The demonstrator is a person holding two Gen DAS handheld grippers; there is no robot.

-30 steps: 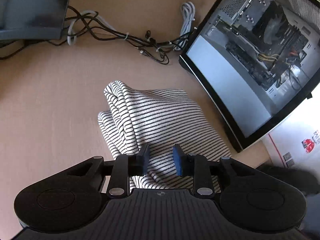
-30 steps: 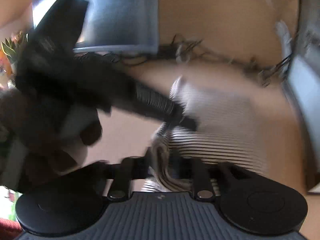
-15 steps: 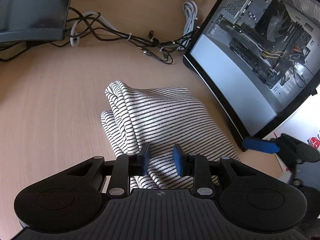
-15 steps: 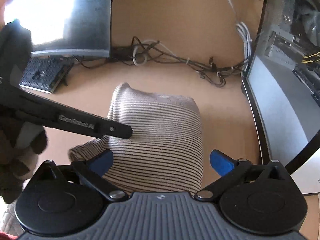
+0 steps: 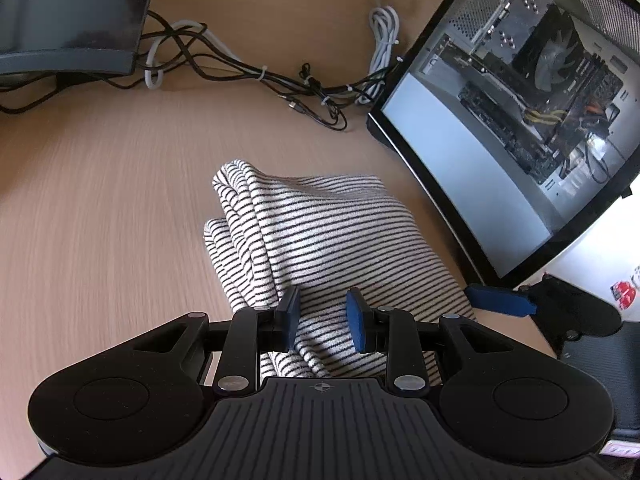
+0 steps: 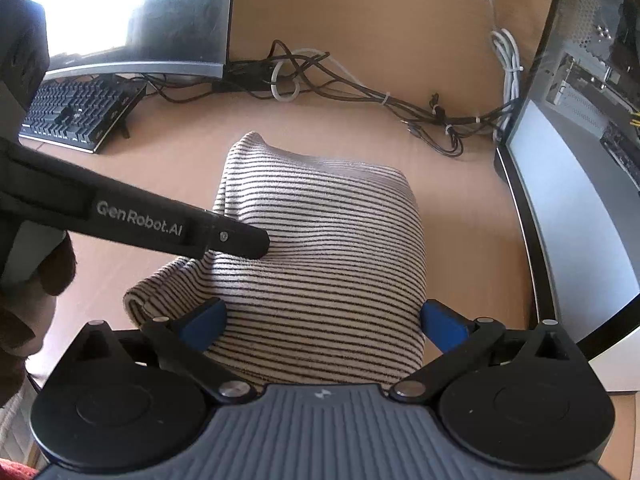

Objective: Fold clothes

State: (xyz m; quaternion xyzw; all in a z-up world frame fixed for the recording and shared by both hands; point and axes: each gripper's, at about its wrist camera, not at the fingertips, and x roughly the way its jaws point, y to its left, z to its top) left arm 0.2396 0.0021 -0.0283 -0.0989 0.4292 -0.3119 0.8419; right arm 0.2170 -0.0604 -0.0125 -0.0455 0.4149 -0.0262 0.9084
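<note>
A folded white cloth with thin black stripes [image 5: 332,236] lies on the wooden desk [image 5: 100,200]. My left gripper [image 5: 323,316] rests on the cloth's near part, its blue pads a short way apart; flat cloth shows between them and nothing is pinched. In the right wrist view one of its black fingers [image 6: 244,242] dents the top of the cloth [image 6: 328,248]. My right gripper [image 6: 322,324] is open wide, and its blue pads straddle the near end of the folded cloth. One of its blue fingertips [image 5: 500,300] shows at the cloth's right edge.
An open computer case [image 5: 520,120] stands close on the right of the cloth. A tangle of cables [image 5: 304,88] lies behind it. A monitor [image 6: 132,20] and a black keyboard [image 6: 76,112] are at the back left. A person's dark-sleeved hand [image 6: 24,280] is at the left.
My right gripper has let go of the cloth's edge, spread wide and come lower over its near end; its blue fingertip entered the left wrist view. My left gripper has stayed put.
</note>
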